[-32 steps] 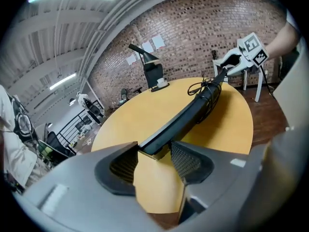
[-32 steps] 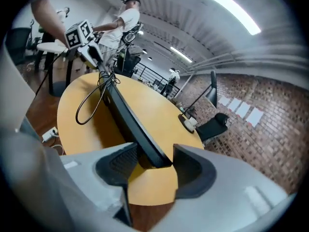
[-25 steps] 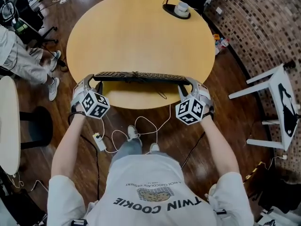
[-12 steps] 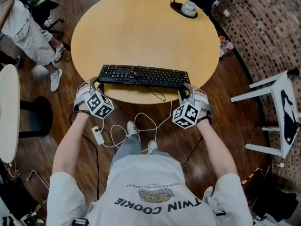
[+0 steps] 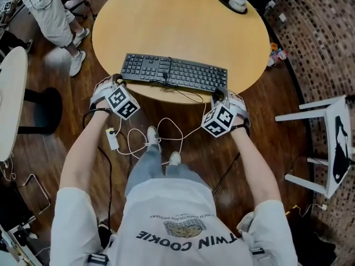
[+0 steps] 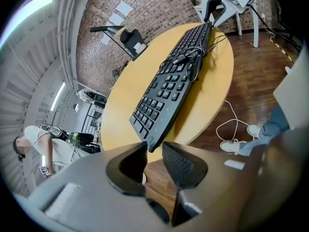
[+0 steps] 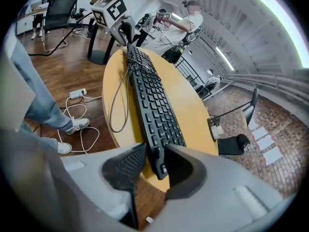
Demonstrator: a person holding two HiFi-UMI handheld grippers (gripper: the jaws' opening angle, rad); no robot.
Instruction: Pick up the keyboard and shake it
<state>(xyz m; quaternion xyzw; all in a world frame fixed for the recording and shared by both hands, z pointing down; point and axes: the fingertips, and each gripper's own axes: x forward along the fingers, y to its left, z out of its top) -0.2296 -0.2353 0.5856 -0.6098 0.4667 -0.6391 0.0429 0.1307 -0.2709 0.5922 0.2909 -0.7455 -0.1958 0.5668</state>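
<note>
Head view: left tongs [image 5: 117,81] and right tongs [image 5: 221,93] both narrow, jaws just been closing, each nipping one near corner of long black keyboard [image 5: 175,72]. It lies flat along near edge of round yellow wooden tabletop [image 5: 183,21]. Thin black cable [image 5: 191,97] loops at that edge between tongs.

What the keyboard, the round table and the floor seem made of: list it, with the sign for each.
The keyboard: black matte plastic, it seems; moulded keys, barely any shine. The round table: pale yellow wood or wood-look laminate, smooth and even; I cannot tell which. The floor: dark brown planks with some gloss, so wood or laminate.
</note>
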